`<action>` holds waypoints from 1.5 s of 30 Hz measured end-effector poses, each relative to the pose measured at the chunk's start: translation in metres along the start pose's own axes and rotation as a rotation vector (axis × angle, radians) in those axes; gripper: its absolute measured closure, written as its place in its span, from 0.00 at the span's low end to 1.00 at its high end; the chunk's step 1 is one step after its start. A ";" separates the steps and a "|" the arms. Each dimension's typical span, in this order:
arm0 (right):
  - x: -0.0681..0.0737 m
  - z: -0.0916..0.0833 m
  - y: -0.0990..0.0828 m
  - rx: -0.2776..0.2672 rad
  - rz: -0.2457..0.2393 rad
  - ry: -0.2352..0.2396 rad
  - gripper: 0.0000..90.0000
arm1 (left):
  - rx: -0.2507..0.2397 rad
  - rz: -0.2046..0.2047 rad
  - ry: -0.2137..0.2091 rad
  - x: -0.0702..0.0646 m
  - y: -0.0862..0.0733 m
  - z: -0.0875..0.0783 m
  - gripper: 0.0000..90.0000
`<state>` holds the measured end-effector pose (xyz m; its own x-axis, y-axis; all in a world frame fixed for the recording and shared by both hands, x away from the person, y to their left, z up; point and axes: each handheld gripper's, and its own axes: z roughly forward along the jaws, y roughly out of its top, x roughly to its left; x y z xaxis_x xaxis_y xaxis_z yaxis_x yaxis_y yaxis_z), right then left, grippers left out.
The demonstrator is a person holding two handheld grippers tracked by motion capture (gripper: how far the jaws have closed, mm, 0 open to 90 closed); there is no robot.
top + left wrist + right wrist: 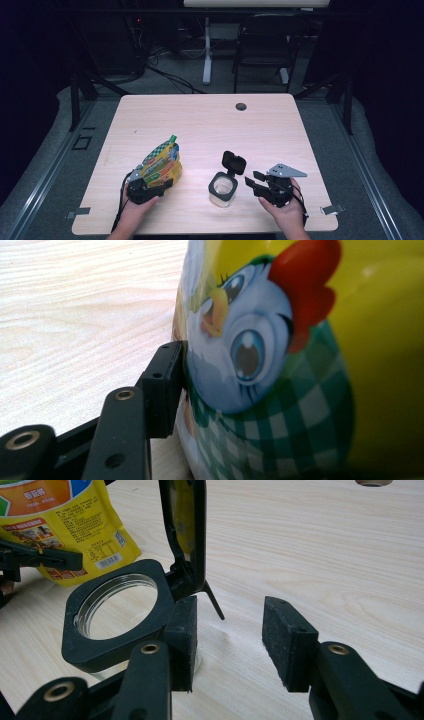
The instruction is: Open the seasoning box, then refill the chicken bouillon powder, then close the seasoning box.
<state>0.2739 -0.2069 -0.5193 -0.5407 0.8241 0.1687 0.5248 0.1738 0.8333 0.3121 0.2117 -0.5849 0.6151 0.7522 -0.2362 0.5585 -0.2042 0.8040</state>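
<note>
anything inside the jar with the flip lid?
The jar looks empty: through its open mouth, under the raised lid, bare table shows. Its black collar hides the inner wall just below the rim.

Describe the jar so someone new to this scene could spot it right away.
On the wooden table, look near the front edge, between the yellow pouch and the right gripper. The jar is clear glass with a black square collar and a hinged black lid standing open.
</note>
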 end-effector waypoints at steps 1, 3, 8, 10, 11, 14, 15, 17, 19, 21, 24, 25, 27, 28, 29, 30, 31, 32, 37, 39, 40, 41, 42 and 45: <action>0.000 0.000 0.000 0.003 -0.001 0.000 0.64 | 0.000 0.001 -0.002 0.000 0.000 0.000 0.54; -0.001 0.000 0.000 0.005 0.001 0.001 0.64 | 0.001 -0.001 -0.005 0.001 0.000 0.000 0.56; -0.001 -0.001 0.000 -0.004 0.004 0.002 0.64 | 0.003 0.003 -0.006 0.002 0.000 -0.001 0.57; -0.001 -0.001 0.000 -0.002 0.001 0.002 0.64 | 0.002 0.009 -0.007 0.002 0.000 -0.001 0.57; 0.000 -0.001 0.000 -0.001 0.001 0.001 0.64 | 0.002 0.006 -0.010 0.002 0.000 -0.001 0.57; -0.001 -0.001 0.000 -0.003 0.005 0.003 0.64 | 0.004 0.015 -0.009 0.002 0.001 -0.001 0.57; -0.001 -0.001 0.000 0.001 0.004 0.000 0.64 | 0.003 0.016 -0.008 0.002 0.001 -0.001 0.57; -0.002 -0.001 -0.001 0.002 0.005 0.001 0.64 | -0.009 0.031 -0.006 0.001 0.000 0.000 0.57; -0.002 -0.001 -0.001 0.003 0.008 0.004 0.64 | -0.010 0.028 -0.004 0.001 -0.001 0.000 0.57; -0.002 0.000 -0.001 0.005 0.010 0.008 0.64 | -0.010 0.025 -0.006 0.001 0.000 0.000 0.57; -0.002 0.001 -0.001 0.008 0.009 0.012 0.64 | -0.009 0.024 -0.007 0.002 0.000 0.000 0.58; -0.002 0.001 -0.001 0.008 0.009 0.011 0.64 | -0.010 0.025 -0.006 0.002 0.000 0.000 0.58; -0.003 0.002 -0.001 0.006 0.014 0.013 0.64 | -0.010 0.027 -0.004 0.002 0.000 0.000 0.58; -0.003 0.002 -0.001 0.004 0.015 0.013 0.64 | -0.010 0.024 -0.007 0.002 0.000 0.000 0.58; -0.004 0.002 -0.001 0.007 0.013 0.014 0.64 | 0.001 0.022 -0.009 0.002 0.001 -0.001 0.58; -0.004 0.002 -0.002 0.006 0.013 0.015 0.64 | 0.002 0.021 -0.010 0.002 0.001 -0.001 0.59; -0.004 0.002 -0.002 0.005 0.017 0.015 0.64 | 0.003 0.020 -0.012 0.003 0.001 -0.001 0.59; -0.004 0.002 -0.002 0.004 0.018 0.014 0.64 | 0.002 0.013 -0.013 0.002 0.001 -0.001 0.59; -0.005 0.001 -0.002 -0.004 0.024 0.012 0.64 | 0.006 0.023 -0.026 0.002 0.002 -0.003 0.59; -0.005 0.001 -0.002 -0.003 0.026 0.010 0.64 | 0.000 0.025 -0.026 0.002 0.002 -0.003 0.59; -0.005 0.001 -0.002 -0.001 0.024 0.012 0.64 | -0.003 0.021 -0.027 0.002 0.003 -0.004 0.59; -0.005 0.001 -0.002 -0.002 0.024 0.014 0.64 | -0.006 0.016 -0.026 0.002 0.003 -0.005 0.59; -0.005 0.002 -0.002 -0.004 0.025 0.013 0.64 | -0.003 0.024 -0.022 0.002 0.004 -0.005 0.59; -0.005 0.002 -0.002 -0.003 0.021 0.016 0.64 | 0.000 0.025 -0.017 0.004 0.004 -0.006 0.59</action>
<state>0.2771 -0.2098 -0.5229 -0.5396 0.8190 0.1948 0.5342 0.1542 0.8312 0.3132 0.2175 -0.5790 0.6384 0.7360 -0.2253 0.5429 -0.2230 0.8097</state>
